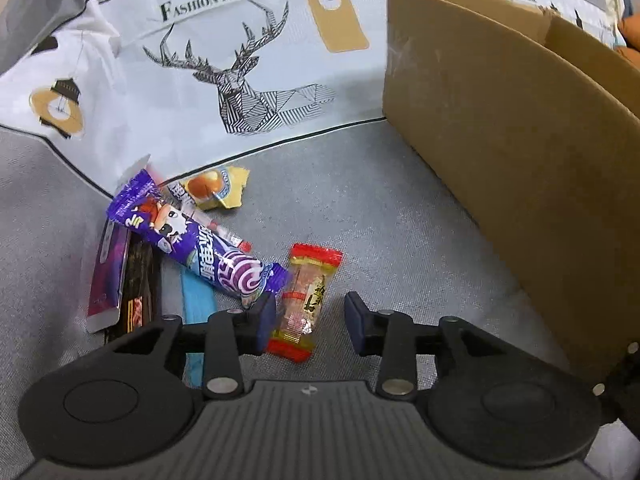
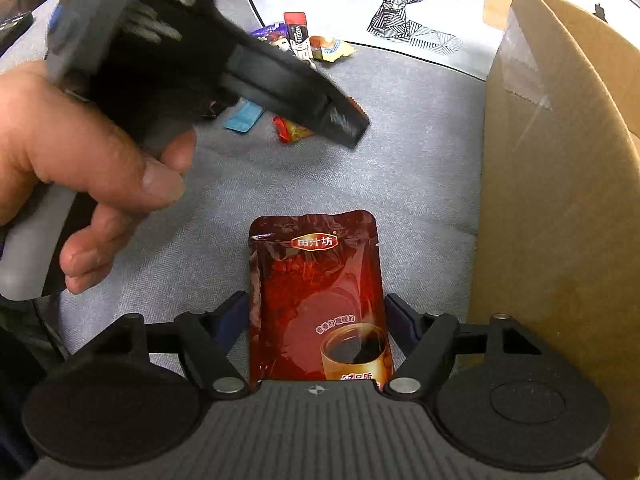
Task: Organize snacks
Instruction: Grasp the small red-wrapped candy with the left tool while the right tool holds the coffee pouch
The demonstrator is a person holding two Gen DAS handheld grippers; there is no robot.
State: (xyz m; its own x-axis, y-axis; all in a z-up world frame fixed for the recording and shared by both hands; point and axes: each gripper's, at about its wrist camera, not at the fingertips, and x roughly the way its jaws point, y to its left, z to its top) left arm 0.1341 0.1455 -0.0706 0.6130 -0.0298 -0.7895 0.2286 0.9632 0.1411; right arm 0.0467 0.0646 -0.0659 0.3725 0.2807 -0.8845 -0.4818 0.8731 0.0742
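Grey cloth covers the desk, with a deer-print sheet behind and a cardboard box to the right. From the left wrist, the left gripper has its jaws apart over a red-ended candy; one pad touches the wrapper's side, the other stands clear. A purple bar lies just beside the candy, its end against that near pad, so closing now could catch both, or push the candy askew. From the right wrist, the right gripper straddles a dark red pouch flat on the cloth, jaws apart and seemingly not pressing it. The pouch is slick and thin; a squeeze across its width may buckle it or slip off. A hand holds the left gripper close overhead, so the two could collide.
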